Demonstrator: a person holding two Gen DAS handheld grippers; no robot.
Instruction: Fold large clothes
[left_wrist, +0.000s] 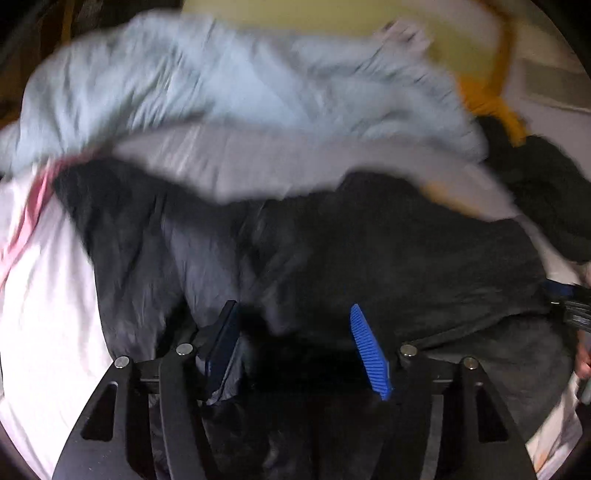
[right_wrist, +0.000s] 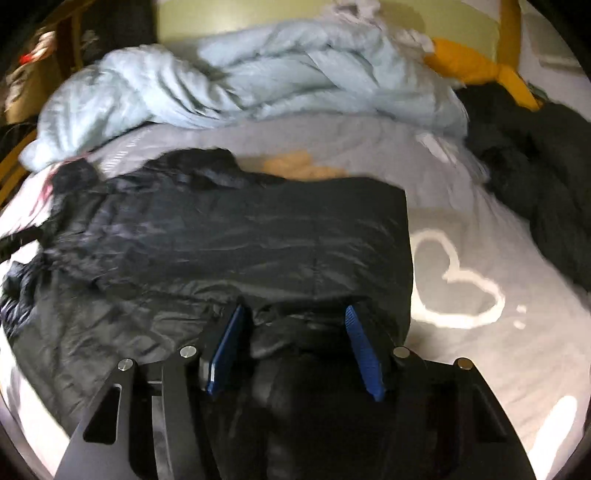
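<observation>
A large black garment (right_wrist: 229, 236) of shiny, creased fabric lies spread across the middle of a bed, over a grey bedspread (right_wrist: 517, 350) printed with a white heart outline (right_wrist: 458, 284). In the right wrist view its right side ends in a straight, near-vertical edge next to the heart, while its left side bunches into dark folds toward the bed's left edge. Along the far edge of the bed a pale blue quilt (right_wrist: 229, 85) is heaped, with an orange cloth (right_wrist: 476, 66) at the far right corner and another dark garment (right_wrist: 535, 177) piled beside it.

The right gripper (right_wrist: 293, 350) has its blue fingers (right_wrist: 360, 350) partly spread with a rumpled fold of the black garment lying between them; whether the pads press on it I cannot tell. The left gripper (left_wrist: 295, 350) also has its fingers (left_wrist: 369, 350) partly spread, over the black garment (left_wrist: 369, 251); dark fabric lies against the left finger, but a firm pinch cannot be made out.

The left wrist view is heavily blurred, so the quilt (left_wrist: 221, 81) and a white and pink cloth (left_wrist: 44, 277) at the left show no detail. Both grippers' bodies hide the near part of the garment.
</observation>
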